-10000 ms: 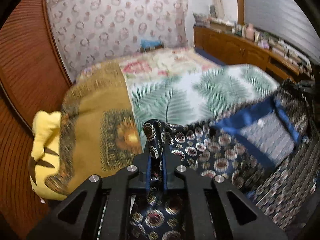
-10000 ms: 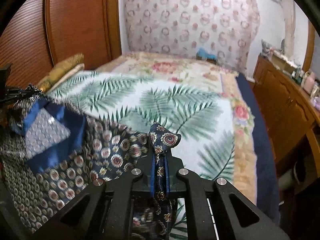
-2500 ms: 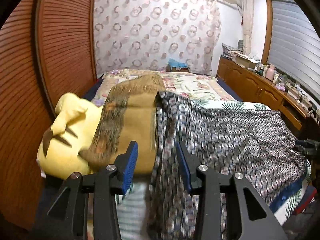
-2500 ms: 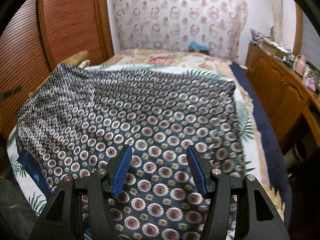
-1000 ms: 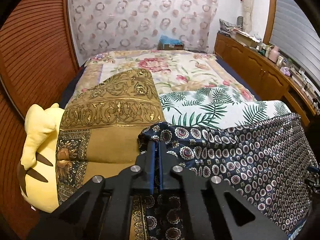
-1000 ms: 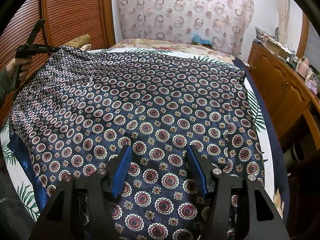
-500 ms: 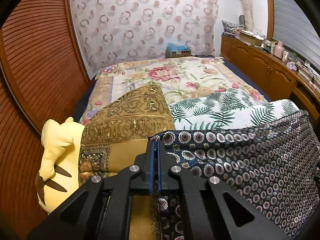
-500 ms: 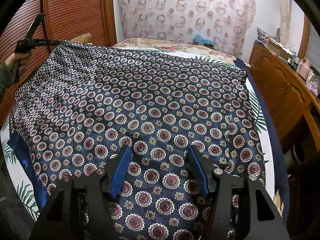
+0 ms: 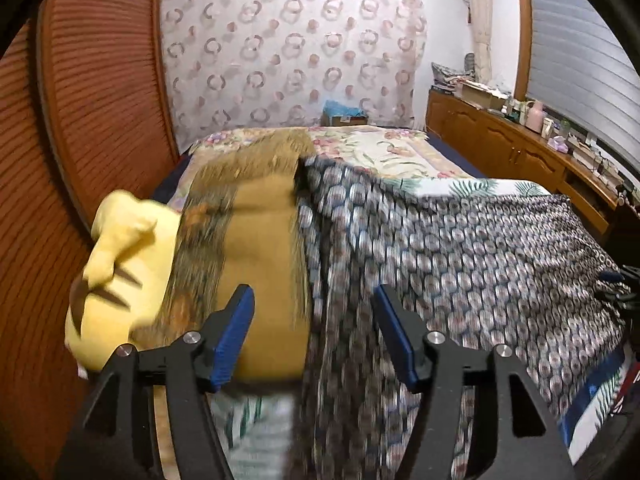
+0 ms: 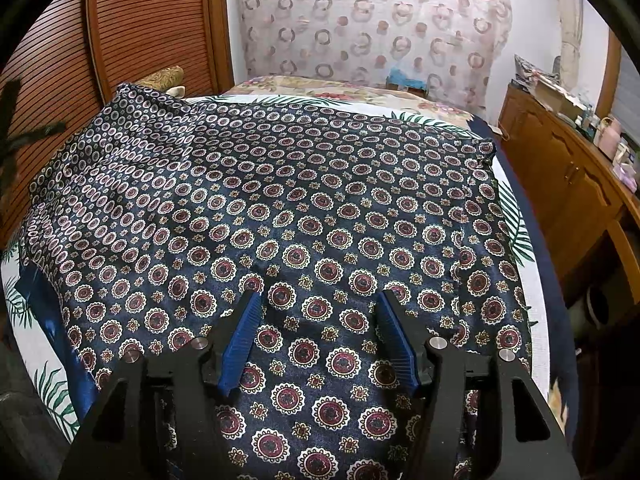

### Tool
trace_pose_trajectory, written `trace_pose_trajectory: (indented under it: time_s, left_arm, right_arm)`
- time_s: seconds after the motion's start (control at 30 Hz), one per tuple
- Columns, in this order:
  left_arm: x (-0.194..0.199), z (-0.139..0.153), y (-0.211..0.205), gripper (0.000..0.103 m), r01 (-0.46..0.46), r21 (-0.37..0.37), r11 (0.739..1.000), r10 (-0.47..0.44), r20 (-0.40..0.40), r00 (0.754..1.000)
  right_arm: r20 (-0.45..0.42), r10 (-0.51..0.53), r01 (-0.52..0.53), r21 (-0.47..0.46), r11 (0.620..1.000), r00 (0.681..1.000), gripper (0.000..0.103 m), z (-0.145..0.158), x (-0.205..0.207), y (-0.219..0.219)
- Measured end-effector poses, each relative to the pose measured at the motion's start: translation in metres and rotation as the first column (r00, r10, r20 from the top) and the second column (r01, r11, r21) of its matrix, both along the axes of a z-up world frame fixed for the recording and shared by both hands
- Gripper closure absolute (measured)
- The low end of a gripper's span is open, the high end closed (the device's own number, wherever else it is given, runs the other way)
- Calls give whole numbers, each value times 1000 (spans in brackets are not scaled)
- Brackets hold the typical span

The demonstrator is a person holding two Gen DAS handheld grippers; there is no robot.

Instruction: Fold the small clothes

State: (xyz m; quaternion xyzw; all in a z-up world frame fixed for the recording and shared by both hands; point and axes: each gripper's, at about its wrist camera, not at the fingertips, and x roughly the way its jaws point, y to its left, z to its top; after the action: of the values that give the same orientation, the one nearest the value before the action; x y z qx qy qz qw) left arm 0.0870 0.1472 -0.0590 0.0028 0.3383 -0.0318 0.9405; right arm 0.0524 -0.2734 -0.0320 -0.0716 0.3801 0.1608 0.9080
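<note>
A dark blue cloth with rows of round medallions (image 10: 320,208) lies spread flat over the bed. In the left wrist view the same cloth (image 9: 460,248) covers the right side of the bed, blurred, its left edge beside a mustard blanket. My left gripper (image 9: 314,306) hovers over that left edge; its jaws are opening, and cloth shows below the gap with neither pad pressing on it. My right gripper (image 10: 318,312) stands open just above the near part of the cloth, its blue pads (image 10: 242,336) clear of the fabric.
A mustard patterned blanket (image 9: 256,248) and a yellow plush toy (image 9: 116,264) lie left of the cloth. The palm-print bedsheet (image 10: 516,232) shows at its edges. Slatted wooden doors (image 9: 80,120) stand left. A wooden cabinet (image 10: 568,184) with clutter runs along the right.
My left gripper let go of the cloth's left corner, opened and swung back with a blur. The raised corner dropped onto the bed. The right gripper stayed where it was.
</note>
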Motion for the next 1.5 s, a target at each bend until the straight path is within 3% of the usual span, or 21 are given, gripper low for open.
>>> trace_pose_trajectory:
  time_s: [0.27, 0.53, 0.73, 0.8, 0.83, 0.87, 1.13, 1.27, 1.5]
  left_arm:
    - [-49, -35, 8, 40, -42, -31, 999, 40, -72, 997]
    - [-61, -44, 2, 40, -26, -42, 999, 22, -90, 996]
    - [-54, -51, 4, 68, -19, -69, 997, 10, -129, 992]
    - [-53, -52, 5, 88, -1, -103, 995, -14, -137, 990]
    - [-53, -52, 4, 92, 8, -114, 993, -24, -139, 990]
    - [-55, -49, 1, 99, 19, -122, 992, -35, -130, 991]
    - [-61, 14, -43, 100, 134, -128, 983, -129, 53, 990]
    - [-51, 43, -75, 100, 219, -120, 968, -204, 126, 971]
    - [-26, 71, -142, 100, 359, -87, 929, -342, 170, 924]
  right_arm:
    - [0, 1, -1, 0, 1000, 1000, 40, 0, 0, 0]
    - [0, 2, -2, 0, 1000, 1000, 39, 0, 1, 0]
    - [-1, 2, -2, 0, 1000, 1000, 39, 0, 1, -1]
    - [-1, 2, -2, 1, 1000, 1000, 39, 0, 1, -1]
    - [-1, 3, -3, 0, 1000, 1000, 39, 0, 1, -1]
    - [-1, 3, -3, 0, 1000, 1000, 39, 0, 1, -1]
    - [-1, 3, -3, 2, 1000, 1000, 39, 0, 1, -1]
    - [-2, 3, -3, 10, 1000, 1000, 39, -1, 2, -2]
    - [-8, 7, -7, 36, 999, 1000, 39, 3, 0, -8]
